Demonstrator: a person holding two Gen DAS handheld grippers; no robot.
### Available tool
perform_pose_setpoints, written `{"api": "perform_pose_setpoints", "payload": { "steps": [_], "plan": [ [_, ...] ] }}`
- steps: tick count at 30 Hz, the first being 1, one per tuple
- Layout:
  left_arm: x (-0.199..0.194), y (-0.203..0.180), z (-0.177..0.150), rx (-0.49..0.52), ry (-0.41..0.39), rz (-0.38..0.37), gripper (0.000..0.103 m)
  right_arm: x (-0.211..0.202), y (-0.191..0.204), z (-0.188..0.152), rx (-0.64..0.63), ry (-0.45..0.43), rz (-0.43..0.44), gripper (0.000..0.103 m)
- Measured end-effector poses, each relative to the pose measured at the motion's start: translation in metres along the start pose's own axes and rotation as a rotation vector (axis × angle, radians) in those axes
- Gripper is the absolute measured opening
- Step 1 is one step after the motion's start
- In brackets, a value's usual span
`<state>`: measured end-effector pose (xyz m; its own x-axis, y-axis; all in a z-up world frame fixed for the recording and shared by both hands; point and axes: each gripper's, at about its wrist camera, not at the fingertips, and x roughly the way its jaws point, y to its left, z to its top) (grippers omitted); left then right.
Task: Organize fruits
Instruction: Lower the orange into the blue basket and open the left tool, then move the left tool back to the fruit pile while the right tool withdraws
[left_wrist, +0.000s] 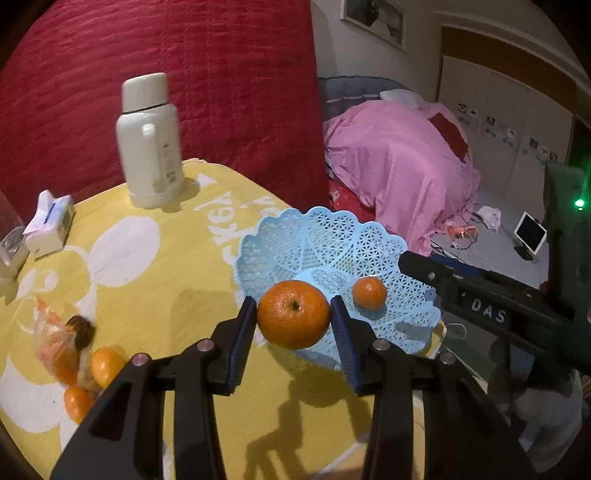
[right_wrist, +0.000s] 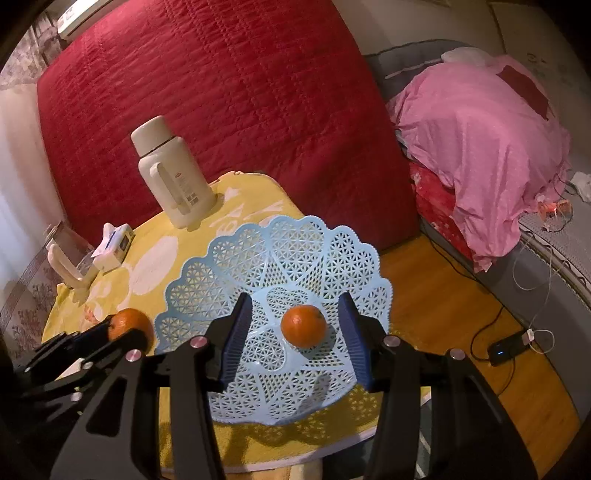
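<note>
Left gripper (left_wrist: 293, 314) clamps a firm, light mandarin (left_wrist: 293, 314) across its middle beside the basket (left_wrist: 325, 236); right gripper (right_wrist: 295, 328), spread wide, straddles another mandarin (right_wrist: 303, 325) inside.

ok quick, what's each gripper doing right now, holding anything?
Left gripper: shut on the large orange, near the blue basket.
Right gripper: open, empty, above the small orange lying in the basket.
</note>
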<state>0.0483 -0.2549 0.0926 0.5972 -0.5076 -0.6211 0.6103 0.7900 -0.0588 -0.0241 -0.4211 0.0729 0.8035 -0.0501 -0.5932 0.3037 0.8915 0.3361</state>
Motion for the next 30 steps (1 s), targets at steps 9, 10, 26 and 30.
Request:
{"api": "perform_pose_setpoints", "payload": {
  "steps": [9,10,26,30],
  "plan": [
    [0.028,-0.004,0.005,0.02,0.036,-0.011,0.043,0.0,-0.013,0.003,0.035,-0.008,-0.015,0.05],
    [0.029,-0.004,0.004,0.022,0.031,-0.005,0.046,0.0,-0.013,0.003,0.036,-0.008,-0.016,0.05],
    [0.018,0.014,-0.002,-0.02,-0.001,0.044,0.081,0.001,-0.015,0.002,0.057,-0.018,-0.017,0.057],
    [0.014,0.018,-0.003,-0.036,-0.006,0.051,0.087,0.001,-0.012,0.002,0.053,-0.018,-0.009,0.058]
  ]
}}
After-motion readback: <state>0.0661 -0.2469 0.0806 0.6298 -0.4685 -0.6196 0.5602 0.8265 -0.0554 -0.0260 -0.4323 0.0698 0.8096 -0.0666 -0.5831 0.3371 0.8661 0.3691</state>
